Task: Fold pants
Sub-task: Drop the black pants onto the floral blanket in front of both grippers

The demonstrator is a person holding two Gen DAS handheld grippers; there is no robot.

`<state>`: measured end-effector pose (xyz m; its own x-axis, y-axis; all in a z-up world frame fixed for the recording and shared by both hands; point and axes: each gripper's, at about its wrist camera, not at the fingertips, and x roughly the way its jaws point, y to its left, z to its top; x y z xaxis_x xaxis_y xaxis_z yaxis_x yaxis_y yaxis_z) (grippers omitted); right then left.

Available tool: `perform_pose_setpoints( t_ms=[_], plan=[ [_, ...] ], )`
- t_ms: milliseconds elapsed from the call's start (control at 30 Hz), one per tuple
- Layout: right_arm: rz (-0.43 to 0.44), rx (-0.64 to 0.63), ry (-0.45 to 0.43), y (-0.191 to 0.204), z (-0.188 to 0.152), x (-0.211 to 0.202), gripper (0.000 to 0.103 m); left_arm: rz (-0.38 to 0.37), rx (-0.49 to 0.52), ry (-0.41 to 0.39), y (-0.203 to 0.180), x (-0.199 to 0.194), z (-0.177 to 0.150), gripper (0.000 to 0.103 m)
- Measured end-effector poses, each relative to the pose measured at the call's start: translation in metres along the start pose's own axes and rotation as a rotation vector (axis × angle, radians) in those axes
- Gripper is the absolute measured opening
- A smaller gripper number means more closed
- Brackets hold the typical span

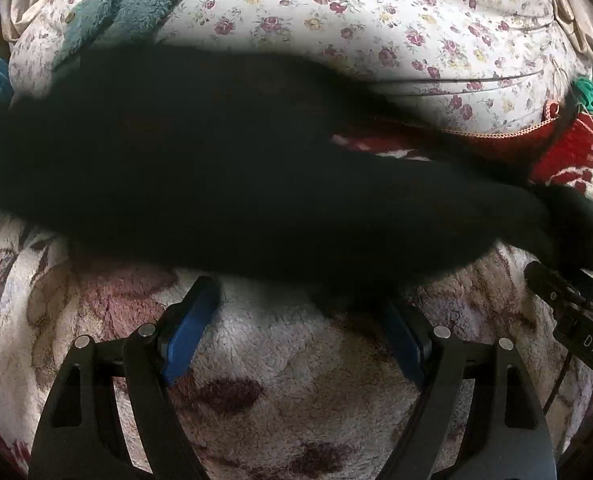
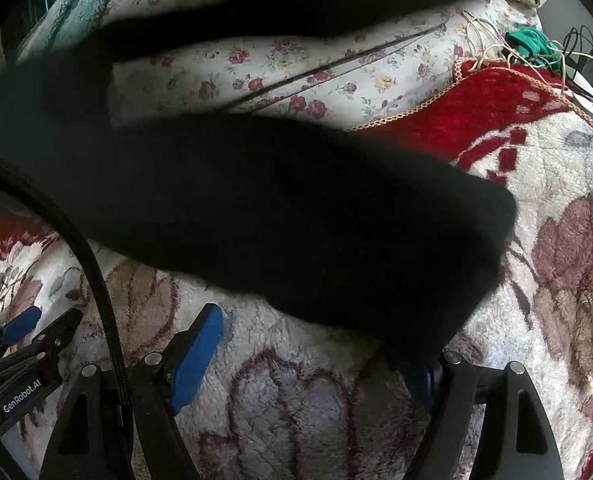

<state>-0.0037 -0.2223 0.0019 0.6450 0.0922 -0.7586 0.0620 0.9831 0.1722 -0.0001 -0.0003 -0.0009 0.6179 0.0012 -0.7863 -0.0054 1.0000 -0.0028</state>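
I'm working over a bed covered by a plush cream blanket (image 1: 288, 364) with maroon leaf shapes and a red border, and behind it lies a rose-print quilt (image 1: 376, 20) with a teal fleece (image 1: 108, 4) at its far left. The black pants (image 1: 216, 168) stretch across the blanket, one long leg running toward the red border; in the right wrist view a second dark band of them crosses the quilt farther back. My left gripper (image 1: 296, 320) sits at the near edge of the pants with its jaws spread wide, the left blue pad (image 1: 188, 332) on bare blanket and the right pad partly under the fabric edge. My right gripper (image 2: 312, 360) is also wide at the leg's end, its right pad tucked under the cloth. A tangle of green yarn (image 2: 528, 42) sits beyond the red border.
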Motion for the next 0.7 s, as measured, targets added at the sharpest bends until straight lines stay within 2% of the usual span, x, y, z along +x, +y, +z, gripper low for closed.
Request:
perform_pose_setpoints(
  t_ms=[700],
  plan=[
    [-0.006,-0.002,0.003,0.0028,0.0016,0.0001,0.080,0.002,0.001,-0.001,0.0015,-0.0007,0.0017,0.081]
  ],
)
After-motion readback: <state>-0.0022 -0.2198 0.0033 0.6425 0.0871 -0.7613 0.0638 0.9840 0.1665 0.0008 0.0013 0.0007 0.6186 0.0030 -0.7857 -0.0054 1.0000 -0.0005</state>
